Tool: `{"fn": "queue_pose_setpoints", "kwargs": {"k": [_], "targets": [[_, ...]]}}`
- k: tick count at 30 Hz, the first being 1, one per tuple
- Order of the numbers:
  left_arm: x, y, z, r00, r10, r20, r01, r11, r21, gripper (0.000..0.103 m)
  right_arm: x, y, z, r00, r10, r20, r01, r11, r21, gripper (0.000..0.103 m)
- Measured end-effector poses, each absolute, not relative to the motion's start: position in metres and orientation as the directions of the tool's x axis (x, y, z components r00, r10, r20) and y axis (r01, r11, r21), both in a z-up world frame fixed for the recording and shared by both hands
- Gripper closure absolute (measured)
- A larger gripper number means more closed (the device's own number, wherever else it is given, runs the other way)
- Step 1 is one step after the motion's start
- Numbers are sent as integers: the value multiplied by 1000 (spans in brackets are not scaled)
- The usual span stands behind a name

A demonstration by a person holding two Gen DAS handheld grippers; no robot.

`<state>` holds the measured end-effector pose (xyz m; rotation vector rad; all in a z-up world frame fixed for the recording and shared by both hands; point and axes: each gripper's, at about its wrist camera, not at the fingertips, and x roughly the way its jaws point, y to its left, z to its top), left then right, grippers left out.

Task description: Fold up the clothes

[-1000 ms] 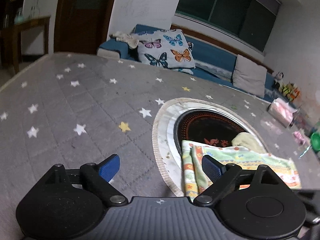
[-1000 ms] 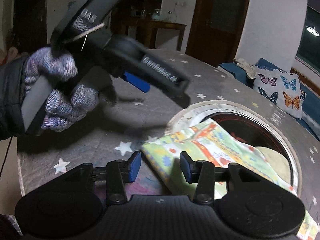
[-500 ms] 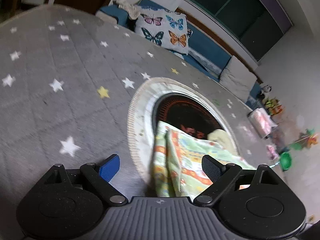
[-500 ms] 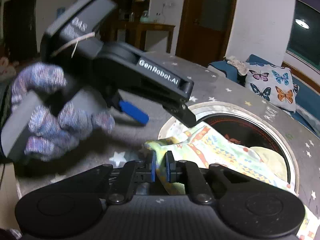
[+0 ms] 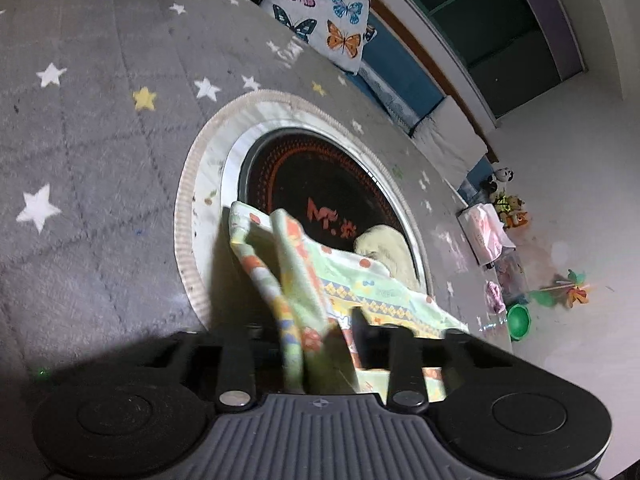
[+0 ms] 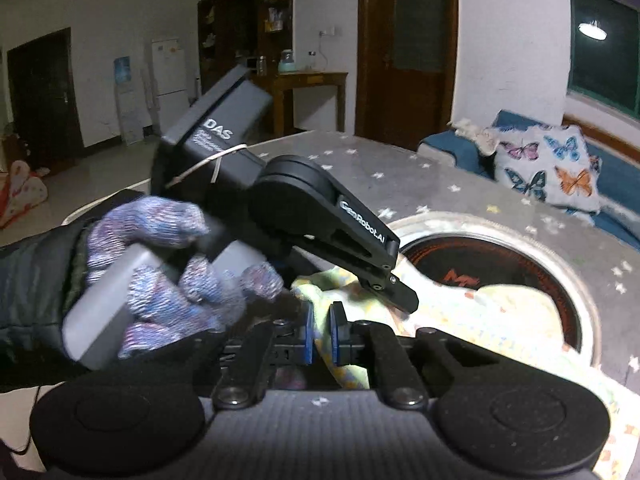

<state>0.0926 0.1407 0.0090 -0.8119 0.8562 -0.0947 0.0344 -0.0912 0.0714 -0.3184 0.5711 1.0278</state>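
With both tongs now on cloth [image 5: 304, 280], lift stage can begin. Left tongs [image 5: 316, 344] just closed from wide apart; cloth edge sits between them, pads hidden by folds. Right tongs [image 6: 320, 334] clamped on near corner. Cloth lies on tabletop [image 5: 100, 160], draped across round inset [image 5: 320, 184], edge raised.

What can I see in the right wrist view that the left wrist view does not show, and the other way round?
Only the right wrist view shows the gloved hand that carries the left gripper, and a wooden door. Only the left wrist view shows the green bowl and the toys on the floor. Both show the patterned cloth pinched in each gripper, the star-print cover, the dark round plate and the butterfly cushion.
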Motion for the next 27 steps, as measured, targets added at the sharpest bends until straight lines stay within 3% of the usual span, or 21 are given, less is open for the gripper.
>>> {"fn": "queue_pose_setpoints", "kwargs": {"k": [3, 8, 18, 20, 26, 27], "targets": [[93, 140, 7, 668, -364, -649, -238, 723, -649, 89, 41, -107, 74, 396, 718, -573, -856, 514, 53, 93], [93, 139, 5, 670, -355, -652, -233, 733, -639, 89, 63, -144, 74, 449, 687, -572, -792, 602, 100, 93], [94, 138, 4, 668, -342, -661, -242, 740, -628, 89, 137, -215, 37, 589, 463, -663, -547, 832, 95, 92], [94, 138, 4, 668, -339, -663, -242, 743, -624, 89, 141, -226, 34, 600, 447, -663, -523, 847, 97, 80], [95, 137, 4, 667, -329, -669, -239, 755, -610, 89, 144, -248, 36, 651, 370, -662, -455, 889, 50, 84], [95, 137, 4, 667, -328, -669, -239, 756, -609, 89, 145, -250, 37, 661, 358, -660, -444, 895, 41, 80]]}}
